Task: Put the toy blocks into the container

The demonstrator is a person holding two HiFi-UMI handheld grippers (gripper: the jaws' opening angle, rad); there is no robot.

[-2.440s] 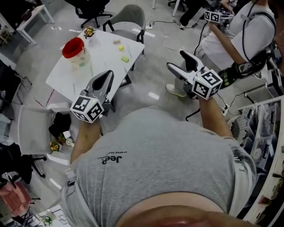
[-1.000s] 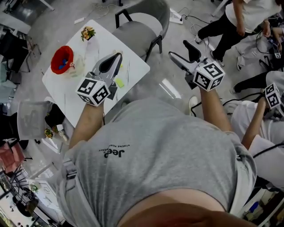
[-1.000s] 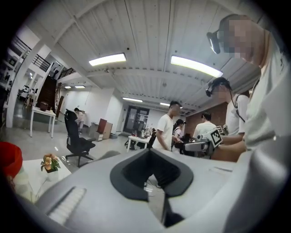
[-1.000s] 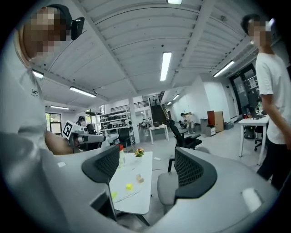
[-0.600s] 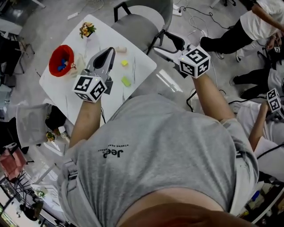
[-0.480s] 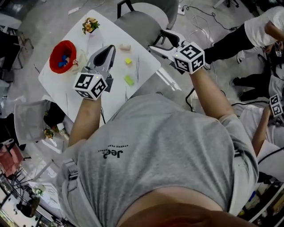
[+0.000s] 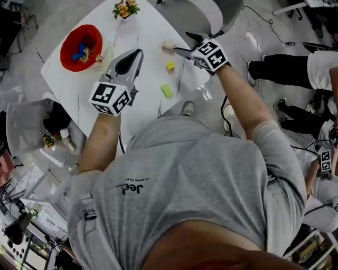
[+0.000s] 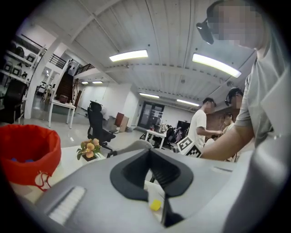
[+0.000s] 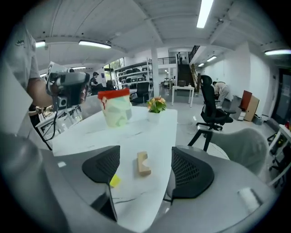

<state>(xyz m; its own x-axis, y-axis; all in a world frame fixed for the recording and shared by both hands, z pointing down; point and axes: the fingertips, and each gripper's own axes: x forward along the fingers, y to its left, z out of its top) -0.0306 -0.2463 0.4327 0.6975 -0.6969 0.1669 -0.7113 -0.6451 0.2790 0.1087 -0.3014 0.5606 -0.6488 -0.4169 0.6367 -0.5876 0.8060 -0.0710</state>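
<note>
Container point(image 7: 80, 47), red rim with blue pieces inside, sits on the white table point(image 7: 68, 89) ahead-left of the left gripper point(image 7: 138, 52), well apart from it. A flower pot point(image 7: 125, 8) stands further ahead, at the table's far corner.

Left gripper: jaws pressed together at the tips, nothing in them, hovering over mid-table. Its own view shows a yellow block point(image 8: 155, 205) on the tabletop through the slot behind the tips.

To the right of the left gripper, three blocks lie on the table, all outside the container and apart from each other. The green block point(image 7: 167, 90) is nearest the person, the yellow block is ahead of it, and a notched tan block point(image 7: 168, 48) is furthest.

Right gripper point(image 7: 185, 44): jaws spread wide and empty, at the table's right edge. The tan block is lined up in the gap between the jaws, near the tips, not gripped. The yellow block is beside its left jaw, and the container and flower pot are far ahead across the top.

Surface: white top with faint grey veining.

Room:
- Open office with a pale glossy floor.
- Gray chair point(image 7: 211, 13) at the table just beyond the right gripper.
- Cables point(image 7: 248, 39) on the floor to its right.
- Other people's legs point(image 7: 285, 68) further right.
- Strip lights point(image 8: 129, 55) on a white ceiling.
- Black office chair point(image 9: 211, 109) and desks in the background.
</note>
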